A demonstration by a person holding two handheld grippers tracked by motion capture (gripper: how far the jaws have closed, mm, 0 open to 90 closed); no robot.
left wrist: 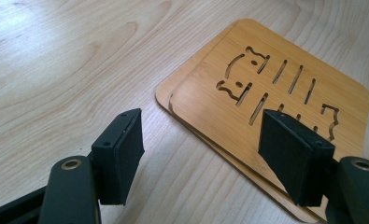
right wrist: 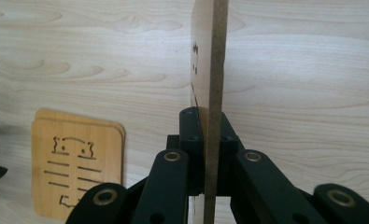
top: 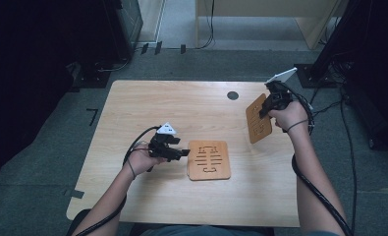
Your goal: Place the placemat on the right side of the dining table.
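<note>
Wooden boards with a little cut-out animal and slits are what the person is working with at a pale wood table [top: 132, 103].

On the left, the left gripper [top: 184, 153] hangs low over the table, just beside the left edge of a small stack of boards [top: 209, 160]. In the left gripper view its two black pads stand apart with nothing pressed between them, so this tool is loose and holds nothing. One pad [left wrist: 121, 151] is over bare table and the other is over the stack's near corner [left wrist: 275, 93]. The stack looks like two flat boards, one lying on the other and slid a bit sideways.

In the middle, the stack lies flat, near the person's side of the table.

On the right, the right gripper [top: 266, 109] is squeezed tight on one more board [top: 258, 119], held up in the air on its edge, well apart from the stack. The right gripper view shows the thin board edge [right wrist: 211, 70] pinched between the pads.

I think these boards are light, stiff and smooth, so they could slip. They are thin, so the best place to grab is an edge or a corner, where the pads can pinch both flat faces. A board lying flat may need one edge lifted first.
</note>
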